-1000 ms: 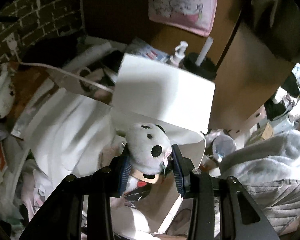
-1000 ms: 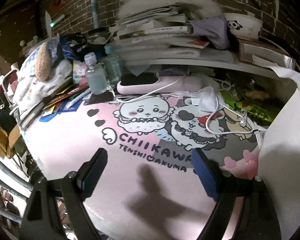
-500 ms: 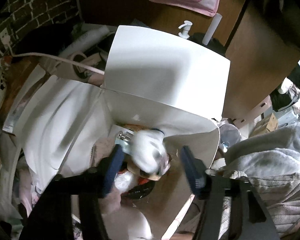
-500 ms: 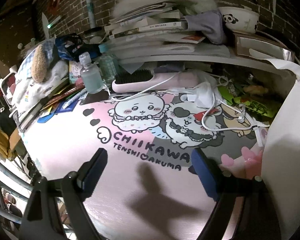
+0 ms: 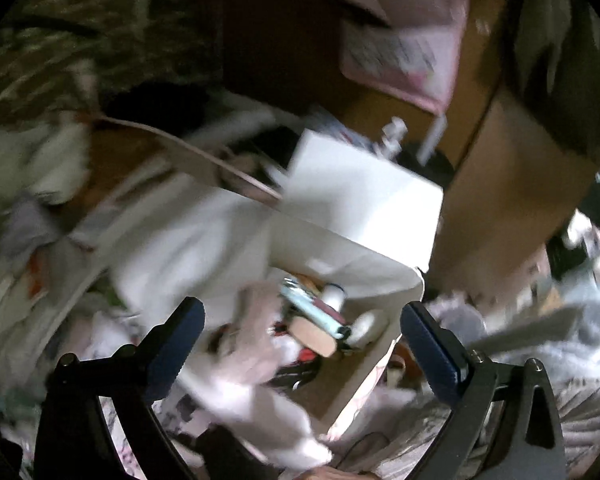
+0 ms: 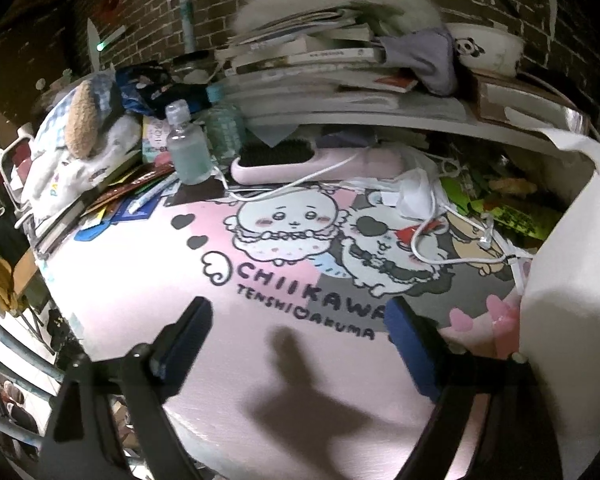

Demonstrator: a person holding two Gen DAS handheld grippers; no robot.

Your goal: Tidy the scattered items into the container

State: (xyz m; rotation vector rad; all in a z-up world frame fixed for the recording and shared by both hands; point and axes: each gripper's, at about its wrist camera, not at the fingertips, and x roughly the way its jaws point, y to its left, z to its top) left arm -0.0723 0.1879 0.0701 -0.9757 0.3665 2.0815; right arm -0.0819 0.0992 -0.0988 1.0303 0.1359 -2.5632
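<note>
In the blurred left wrist view, my left gripper [image 5: 302,312] hovers above the open white box [image 5: 340,256]. Its jaws are opening wide and hold nothing. Inside the box lie a white soft toy [image 5: 366,322], a light blue tube [image 5: 312,312] and several other small items. In the right wrist view, my right gripper [image 6: 300,312] hangs over the pink cartoon mat [image 6: 140,288]. Its jaws are also opening, with nothing between them. A pink hairbrush [image 6: 316,160], a white cable [image 6: 432,240] and a white face mask [image 6: 416,192] lie on the mat's far side.
A clear bottle [image 6: 188,152], pens [image 6: 148,196] and a heap of cloth crowd the mat's far left. Stacked books [image 6: 320,60] and a panda bowl [image 6: 484,48] fill a shelf behind. The white box flap [image 6: 568,280] stands at the right. A grey blanket [image 5: 560,340] lies right of the box.
My left gripper opened and let go of the white soft toy, which dropped into the box, then drew back from it. The right gripper's jaws spread a little wider.
</note>
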